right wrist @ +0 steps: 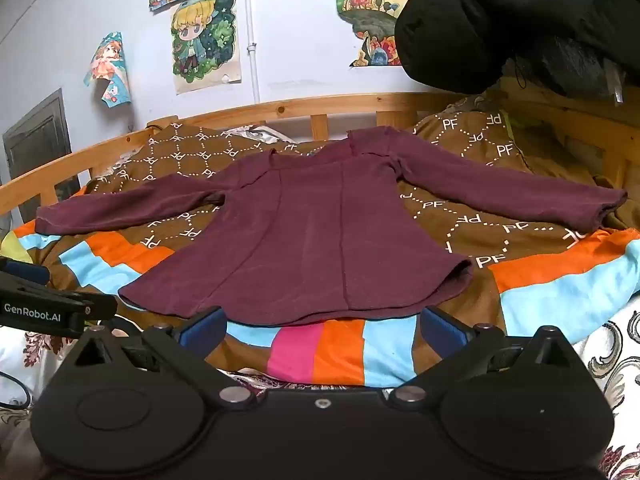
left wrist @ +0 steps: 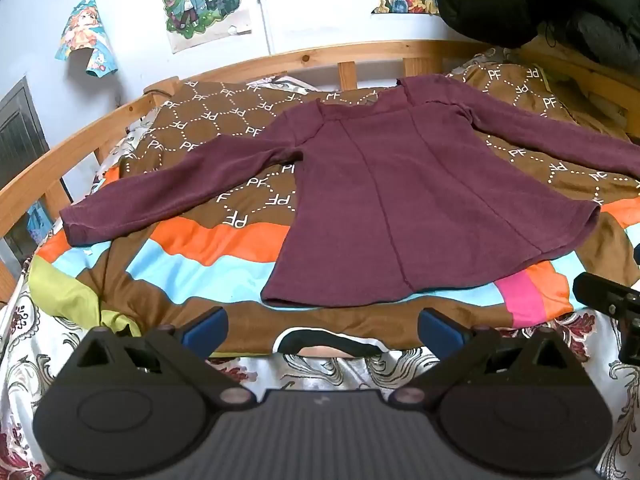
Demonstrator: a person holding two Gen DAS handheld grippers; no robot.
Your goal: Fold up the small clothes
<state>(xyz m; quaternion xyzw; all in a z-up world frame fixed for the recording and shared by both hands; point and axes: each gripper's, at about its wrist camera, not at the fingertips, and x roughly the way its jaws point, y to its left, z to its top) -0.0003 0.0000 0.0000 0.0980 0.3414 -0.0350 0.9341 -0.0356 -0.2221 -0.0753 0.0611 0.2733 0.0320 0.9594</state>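
Note:
A maroon long-sleeved top lies flat on the bed, both sleeves spread out sideways, hem toward me. It also shows in the right wrist view. My left gripper is open and empty, just short of the hem's left half. My right gripper is open and empty, its blue pads at the hem edge. The right gripper's body shows at the left view's right edge; the left gripper's body shows at the right view's left edge.
A brown, orange and blue patterned blanket covers the bed over a floral sheet. A wooden bed rail runs along the back. A black padded jacket hangs at the upper right. Posters are on the wall.

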